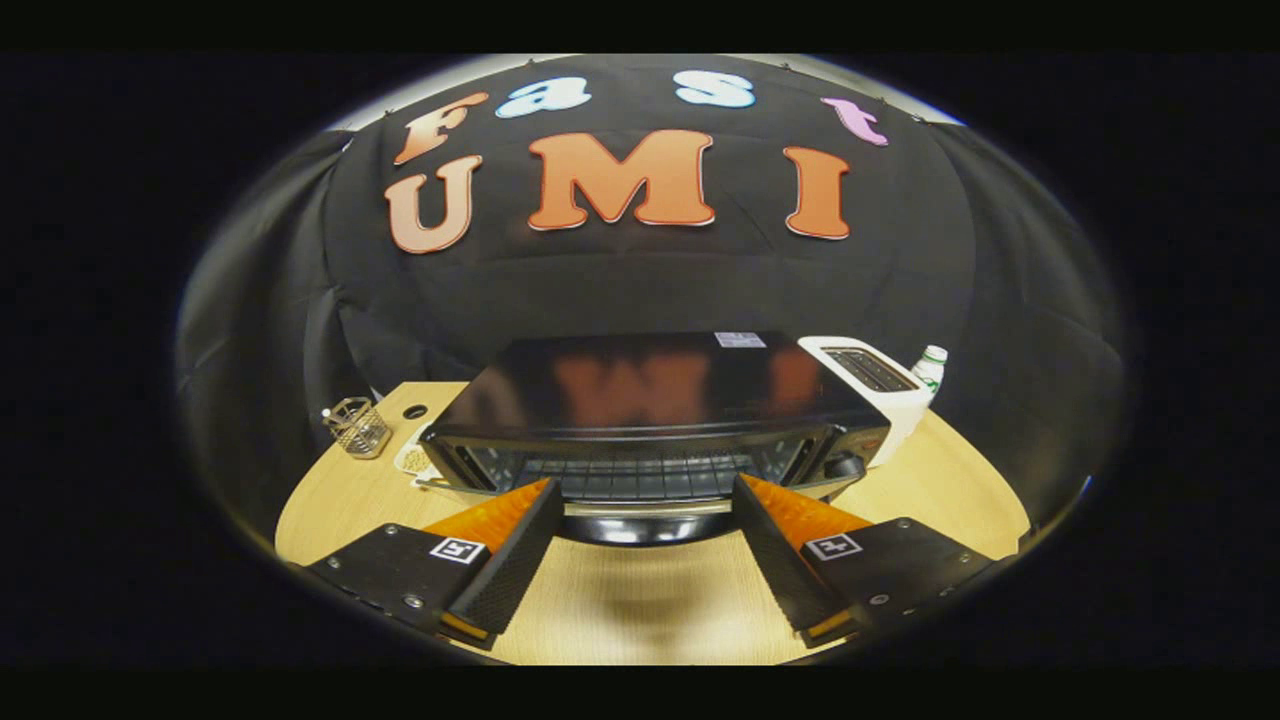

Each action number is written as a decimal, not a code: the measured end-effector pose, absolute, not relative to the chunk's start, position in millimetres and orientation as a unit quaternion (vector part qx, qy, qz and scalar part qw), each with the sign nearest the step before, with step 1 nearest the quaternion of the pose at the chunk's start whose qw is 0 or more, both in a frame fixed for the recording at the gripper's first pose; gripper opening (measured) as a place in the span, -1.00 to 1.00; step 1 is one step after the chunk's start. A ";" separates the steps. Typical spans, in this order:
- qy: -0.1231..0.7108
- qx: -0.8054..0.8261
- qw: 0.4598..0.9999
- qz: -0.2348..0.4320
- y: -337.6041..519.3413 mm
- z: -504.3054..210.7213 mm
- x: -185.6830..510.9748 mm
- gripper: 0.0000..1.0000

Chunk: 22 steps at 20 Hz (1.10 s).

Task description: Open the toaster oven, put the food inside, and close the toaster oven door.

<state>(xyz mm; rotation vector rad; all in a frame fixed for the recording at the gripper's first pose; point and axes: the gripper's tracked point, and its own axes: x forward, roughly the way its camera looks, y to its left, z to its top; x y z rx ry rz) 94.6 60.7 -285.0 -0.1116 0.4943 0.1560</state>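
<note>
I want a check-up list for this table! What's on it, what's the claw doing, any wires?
Surface: round wooden table, light top.
Job's things: black toaster oven, door looks shut, handle just ahead of the fingers; food not seen.
Clutter: white toaster, bottle behind it, wire basket on the other side.
Claw: claw open, fingers spread either side of the handle, holding nothing.
Cables: nothing seen.
Surroundings: black cloth wall.

We see a light wooden table that carries a black toaster oven at 12 o'clock from the open fingers, a white toaster and a bottle at 2 o'clock, and a wire basket at 10 o'clock.
</note>
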 end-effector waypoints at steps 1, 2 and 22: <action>0.246 -0.056 0.965 0.077 59.2 -287.2 88.6 1.00; 0.250 -0.057 0.964 0.077 58.2 -290.0 82.2 1.00; 0.336 -0.052 0.938 0.071 28.9 -386.6 -4.7 1.00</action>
